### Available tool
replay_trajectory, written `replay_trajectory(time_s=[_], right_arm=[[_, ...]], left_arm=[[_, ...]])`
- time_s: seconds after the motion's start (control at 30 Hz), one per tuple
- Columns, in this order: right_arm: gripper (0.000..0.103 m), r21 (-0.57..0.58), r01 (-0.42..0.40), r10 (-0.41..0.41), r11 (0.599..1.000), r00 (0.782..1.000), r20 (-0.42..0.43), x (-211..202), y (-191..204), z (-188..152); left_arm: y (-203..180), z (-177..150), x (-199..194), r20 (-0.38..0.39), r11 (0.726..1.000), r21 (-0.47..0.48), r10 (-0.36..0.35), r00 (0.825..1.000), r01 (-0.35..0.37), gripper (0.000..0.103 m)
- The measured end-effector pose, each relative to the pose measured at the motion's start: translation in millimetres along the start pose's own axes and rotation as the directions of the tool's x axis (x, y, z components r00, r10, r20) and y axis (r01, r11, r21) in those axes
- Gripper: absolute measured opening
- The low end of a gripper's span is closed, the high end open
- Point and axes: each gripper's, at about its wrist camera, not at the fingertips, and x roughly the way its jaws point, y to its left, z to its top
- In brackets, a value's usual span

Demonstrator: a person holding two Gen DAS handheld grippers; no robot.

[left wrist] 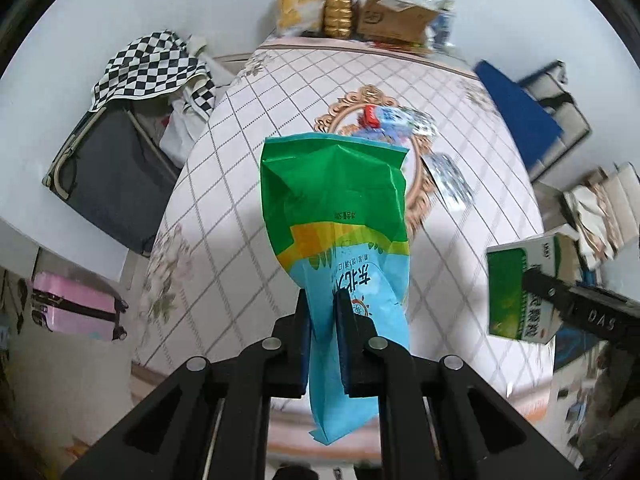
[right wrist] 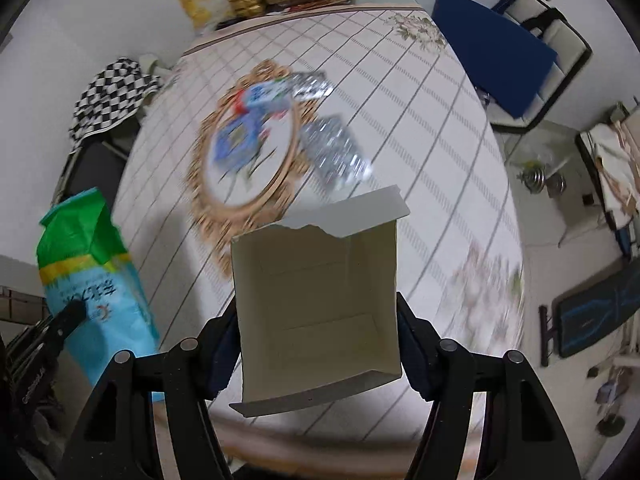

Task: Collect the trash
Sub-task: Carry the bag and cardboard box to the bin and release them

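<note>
My left gripper [left wrist: 323, 308] is shut on a green and blue plastic bag [left wrist: 340, 216] and holds it up over the table; the bag also shows in the right wrist view [right wrist: 88, 272]. My right gripper [right wrist: 318, 320] is shut on an open, torn cardboard box [right wrist: 320, 300], empty inside; its green and white outside shows in the left wrist view [left wrist: 520, 288]. On the table lie blue and red wrappers [right wrist: 252, 120] and silver blister packs [right wrist: 336, 152] around an oval gold-framed pattern [right wrist: 224, 208]. They also show beyond the bag [left wrist: 384, 118].
The table [left wrist: 240, 184] has a checked pink cloth. Snack bags and a cardboard box [left wrist: 392, 16] stand at its far end. A chair with a checkered cloth [left wrist: 148, 68] is left, a blue folder [left wrist: 516, 112] right, a pink suitcase [left wrist: 76, 308] on the floor.
</note>
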Motion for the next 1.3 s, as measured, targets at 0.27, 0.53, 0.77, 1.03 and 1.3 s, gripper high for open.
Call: replay_trajectory(time_s=[0.27,0.53,0.77,1.03,1.3], right_arm=[[0.070,0.108,-0.024,0.023,0.994,1.000,0.006,-38,44,-171],[0.070,0.214,-0.010,0.058,0.977,0.974,-0.219,13,41,-329],[0.070,0.269,0.000,0.099,0.963,0.930,-0.354,133,18,-408],[0.071,0.329,0.012,0.114,0.944,0.926,-0.361,320,-16,-445],[0.083,0.351,-0.054,0.188,0.935,0.914,-0.360,432,-24,-445]], left_arm=[[47,-112,-29,-0.074,0.991,0.088,-0.094,0.993,0.100,0.008],[68,-225,27,-0.329,0.986,0.093,-0.103,0.939,0.141,0.009],[75,-298,160,-0.485,0.995,0.018,-0.076,0.871,0.096,0.009],[75,-340,349,-0.574,0.990,-0.074,-0.139,0.807,0.118,0.016],[76,-346,424,-0.558,0.983,-0.116,-0.182,0.810,0.141,0.095]])
